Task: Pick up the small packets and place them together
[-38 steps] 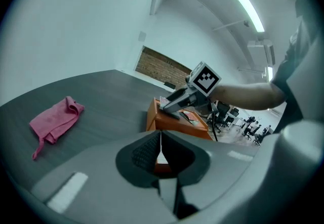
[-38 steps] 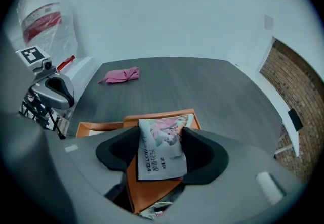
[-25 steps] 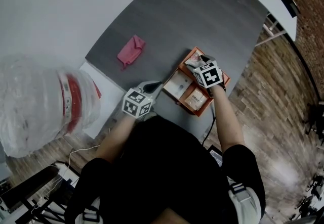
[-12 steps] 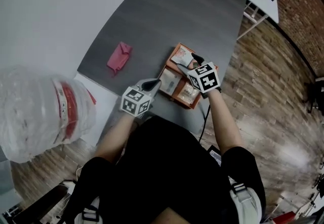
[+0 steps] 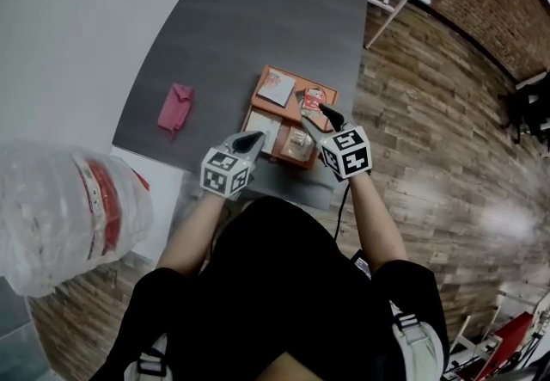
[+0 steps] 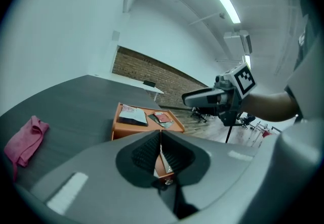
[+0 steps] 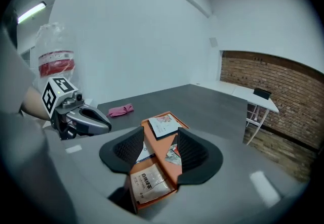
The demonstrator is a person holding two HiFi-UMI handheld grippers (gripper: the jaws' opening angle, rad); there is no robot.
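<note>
The small packets (image 5: 277,89) are seen lying in the compartments of the orange tray (image 5: 262,76) on the grey table (image 5: 258,9). The left gripper (image 5: 255,138) is held by the tray's near-left corner, jaws pressed together on nothing. The right gripper (image 5: 314,114) is held over the tray; its jaws have just been closing, are left partly apart, and nothing is gripped

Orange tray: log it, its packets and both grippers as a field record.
Tray: orange, compartmented, on dark table
Packets: four visible, in separate compartments
Left gripper: shut, empty, near the tray
Right gripper: above tray, jaws apart, just been closing, nothing between them
Cloth: pink, on table left of tray
</note>
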